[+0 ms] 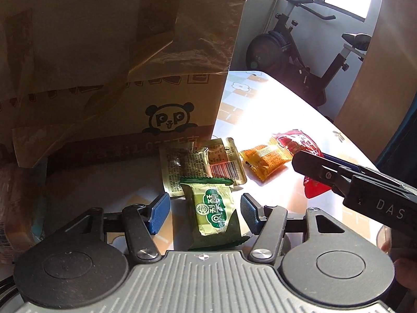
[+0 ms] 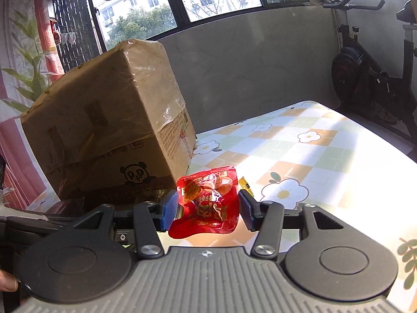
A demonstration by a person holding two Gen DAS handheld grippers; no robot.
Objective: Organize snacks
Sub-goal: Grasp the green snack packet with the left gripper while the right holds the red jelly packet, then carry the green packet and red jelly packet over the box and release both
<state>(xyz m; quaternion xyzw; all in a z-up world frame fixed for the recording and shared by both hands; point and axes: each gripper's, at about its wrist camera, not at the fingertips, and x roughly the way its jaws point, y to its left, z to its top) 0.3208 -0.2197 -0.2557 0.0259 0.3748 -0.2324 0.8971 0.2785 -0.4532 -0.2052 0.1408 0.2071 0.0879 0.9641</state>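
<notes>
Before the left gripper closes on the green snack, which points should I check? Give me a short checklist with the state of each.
1. Green snack packet lies between the left gripper pads: ok.
2. Left pads not yet pressing the packet, gaps on both sides: ok.
3. Green packet overlaps the silver packet; it may drag: not ok.
4. Right gripper holds the red packet: ok.
5. Orange packet lies clear of the left pads: ok.
6. Cardboard box opening reachable: cannot tell.

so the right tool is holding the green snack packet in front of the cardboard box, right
Not quite: the packet between the right tool's pads is the red snack packet, as the right wrist view shows. The green snack packet lies on the table between the left tool's pads. The cardboard box does stand behind.
</notes>
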